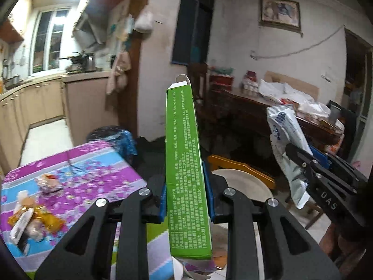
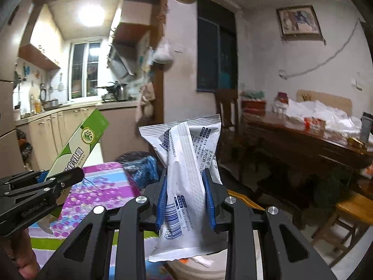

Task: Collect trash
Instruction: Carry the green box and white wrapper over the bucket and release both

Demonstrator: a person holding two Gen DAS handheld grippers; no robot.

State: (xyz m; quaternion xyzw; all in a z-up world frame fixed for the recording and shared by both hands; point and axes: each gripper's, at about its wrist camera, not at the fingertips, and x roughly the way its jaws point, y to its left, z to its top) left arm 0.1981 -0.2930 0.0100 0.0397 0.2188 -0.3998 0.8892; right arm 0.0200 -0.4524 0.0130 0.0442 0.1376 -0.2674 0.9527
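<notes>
Both hands full of trash

Left gripper point(image 1: 187, 200) is clamped on the stiff, light green carton point(image 1: 184, 163) mid-length; right gripper point(image 2: 186, 200) pinches the crinkly, slippery white wrapper point(image 2: 186, 177), both above the floral table point(image 1: 93, 163).

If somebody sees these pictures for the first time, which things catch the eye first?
First the tall green carton, standing upright, clamped in the left gripper, and the white snack wrapper pinched in the right gripper. Behind them, a bright purple flowered tablecloth with more wrappers lying on it.
</notes>
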